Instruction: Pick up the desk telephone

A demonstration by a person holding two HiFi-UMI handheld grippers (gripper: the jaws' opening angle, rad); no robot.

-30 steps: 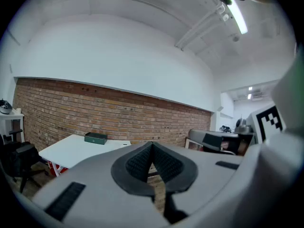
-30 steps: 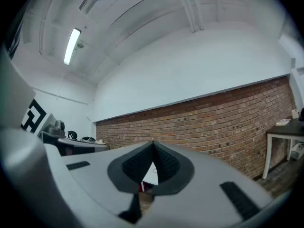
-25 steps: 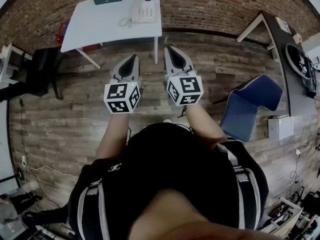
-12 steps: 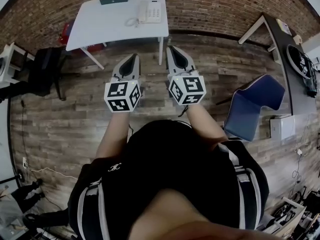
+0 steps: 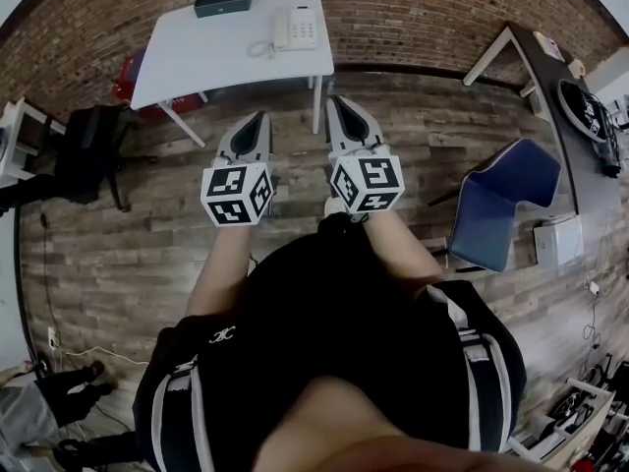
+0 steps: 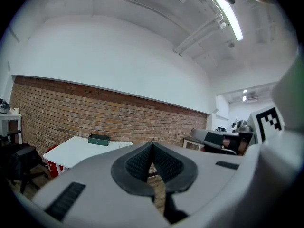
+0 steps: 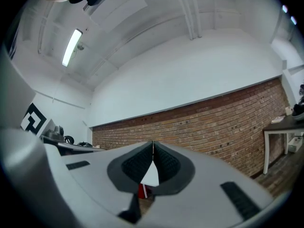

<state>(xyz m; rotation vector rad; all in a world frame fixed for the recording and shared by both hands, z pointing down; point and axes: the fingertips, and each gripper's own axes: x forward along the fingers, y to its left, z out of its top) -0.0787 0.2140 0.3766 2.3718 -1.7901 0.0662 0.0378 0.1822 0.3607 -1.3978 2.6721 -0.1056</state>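
The white desk telephone point(image 5: 296, 29) sits near the far right of a white table point(image 5: 197, 57) against the brick wall, its coiled cord at its left. My left gripper point(image 5: 257, 119) and right gripper point(image 5: 340, 102) are held side by side over the wood floor, short of the table, both pointing at it. Both are shut with nothing between the jaws. In the left gripper view the left gripper point(image 6: 152, 144) shows its pads meeting, with the table point(image 6: 76, 148) beyond. The right gripper point(image 7: 152, 144) shows the same in its own view.
A dark green box point(image 5: 222, 0) lies at the table's far edge, also the green box point(image 6: 99, 139) in the left gripper view. A blue chair point(image 5: 501, 200) stands at the right beside a dark desk point(image 5: 580, 155). A black chair point(image 5: 84, 146) stands at the left.
The table and telephone have come slightly nearer and shifted right in the head view as the person walks forward. Both grippers stay shut, held out ahead.
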